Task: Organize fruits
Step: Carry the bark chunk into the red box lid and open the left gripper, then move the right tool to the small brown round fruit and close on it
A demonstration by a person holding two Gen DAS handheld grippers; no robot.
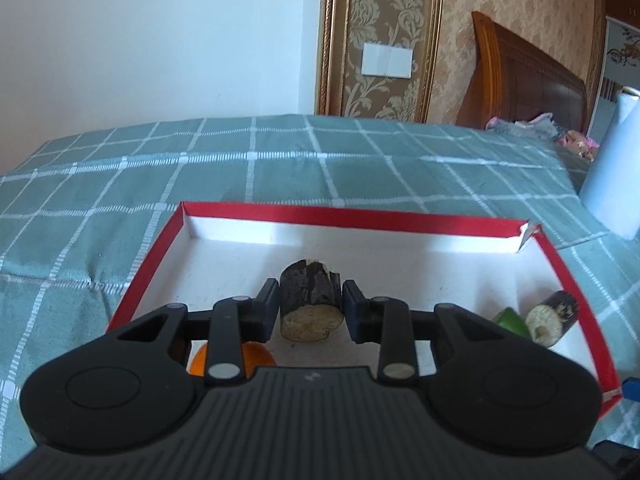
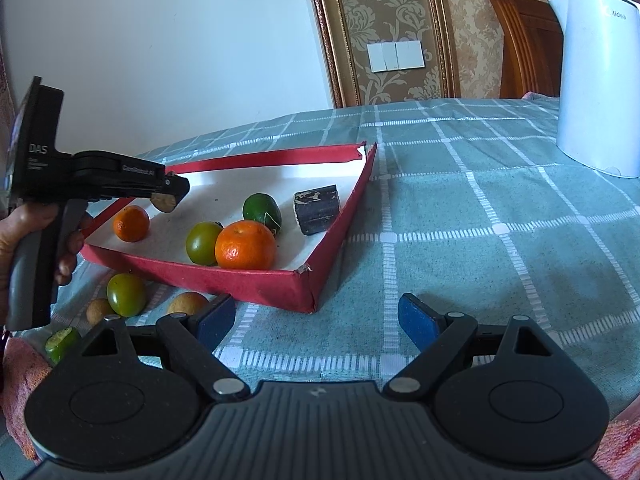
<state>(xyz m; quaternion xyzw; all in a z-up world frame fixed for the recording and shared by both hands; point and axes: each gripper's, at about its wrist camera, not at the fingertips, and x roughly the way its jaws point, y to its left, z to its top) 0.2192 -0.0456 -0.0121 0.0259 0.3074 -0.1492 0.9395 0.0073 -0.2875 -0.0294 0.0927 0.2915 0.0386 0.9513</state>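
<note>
Gripping sugarcane piece (airborne rightwards)

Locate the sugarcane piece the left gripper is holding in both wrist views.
Left wrist: held sugarcane piece centre frame, between the left gripper fingers.
Right wrist: far left, at that gripper's tip above the tray.
Shared landmark: red tray.

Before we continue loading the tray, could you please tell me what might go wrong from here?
1. The left gripper pinches the sugarcane piece only at its fingertips, apparently lifted above the red tray. It may slip and land on the small orange just below.
2. The green fruit lies outside the tray beside the holding hand, which may knock it away.
</note>
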